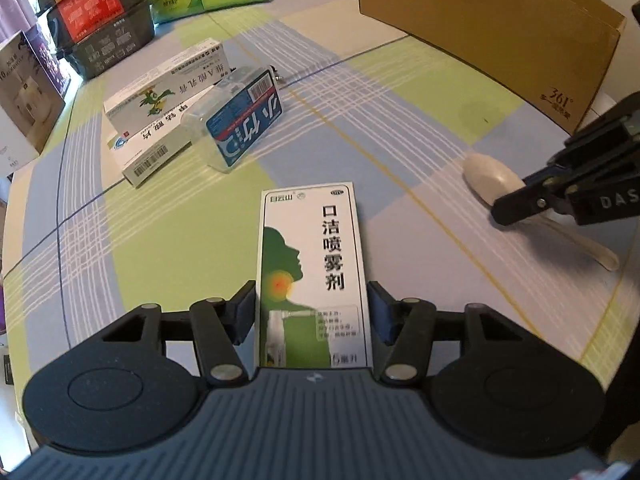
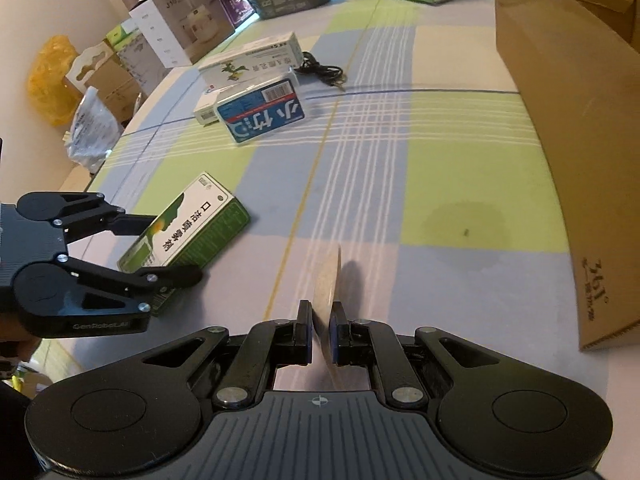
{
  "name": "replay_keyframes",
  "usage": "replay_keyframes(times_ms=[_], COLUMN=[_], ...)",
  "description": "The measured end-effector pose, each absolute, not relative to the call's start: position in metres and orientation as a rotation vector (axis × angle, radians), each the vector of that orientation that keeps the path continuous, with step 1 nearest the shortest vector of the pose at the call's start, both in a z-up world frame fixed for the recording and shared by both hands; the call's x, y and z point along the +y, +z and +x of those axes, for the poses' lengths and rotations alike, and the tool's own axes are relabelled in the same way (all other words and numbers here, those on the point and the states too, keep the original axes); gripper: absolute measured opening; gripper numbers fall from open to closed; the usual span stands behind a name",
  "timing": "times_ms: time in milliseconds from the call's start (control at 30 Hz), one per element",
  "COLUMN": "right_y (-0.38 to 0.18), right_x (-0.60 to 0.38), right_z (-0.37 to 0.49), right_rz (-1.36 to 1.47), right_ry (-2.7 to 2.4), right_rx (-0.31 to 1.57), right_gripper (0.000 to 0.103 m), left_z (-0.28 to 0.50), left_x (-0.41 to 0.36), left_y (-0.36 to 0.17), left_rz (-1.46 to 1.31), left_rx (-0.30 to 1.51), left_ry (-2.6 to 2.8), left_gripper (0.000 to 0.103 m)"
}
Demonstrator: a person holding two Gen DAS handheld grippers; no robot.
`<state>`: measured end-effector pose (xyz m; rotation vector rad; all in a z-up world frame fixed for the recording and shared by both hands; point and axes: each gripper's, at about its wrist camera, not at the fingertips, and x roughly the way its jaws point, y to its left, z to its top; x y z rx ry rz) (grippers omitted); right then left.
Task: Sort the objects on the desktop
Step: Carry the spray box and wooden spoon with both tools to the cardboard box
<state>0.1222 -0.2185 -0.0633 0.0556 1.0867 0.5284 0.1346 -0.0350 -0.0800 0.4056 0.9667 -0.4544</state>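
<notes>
A white and green spray box (image 1: 316, 256) sits between the pads of my left gripper (image 1: 312, 312), which is shut on its long sides low over the checked tablecloth. From the right wrist view the same box (image 2: 200, 220) lies tilted in the left gripper (image 2: 174, 247). My right gripper (image 2: 322, 332) is shut on a pale spoon (image 2: 329, 276), seen edge-on just above the cloth. In the left wrist view the spoon (image 1: 486, 176) sticks out of the right gripper (image 1: 516, 202), bowl to the left and handle trailing to the right.
Two stacked white medicine boxes (image 1: 160, 100) and a clear box with a blue label (image 1: 244, 124) lie ahead, a black cable (image 2: 324, 72) behind them. A large cardboard box (image 2: 560, 120) stands on the right. Tissue packs and cartons (image 1: 100, 20) line the far edge.
</notes>
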Motion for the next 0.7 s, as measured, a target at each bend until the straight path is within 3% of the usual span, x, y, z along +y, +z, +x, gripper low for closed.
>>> replay_keyframes(times_ms=[300,700], right_y=[-0.063,-0.018], right_x=[-0.223,-0.234], right_z=[0.116,0.101], right_rz=[0.084,0.103], right_ry=[0.496,0.49], right_rx=[1.033,0.953], right_gripper=[0.005,0.005], left_z=[0.134,0.105], left_x=[-0.032,-0.054], left_y=[-0.08,-0.045], left_rz=[0.235,0.142], left_rx=[0.991,0.969], left_ry=[-0.39,-0.308], left_gripper=[0.05,0.05])
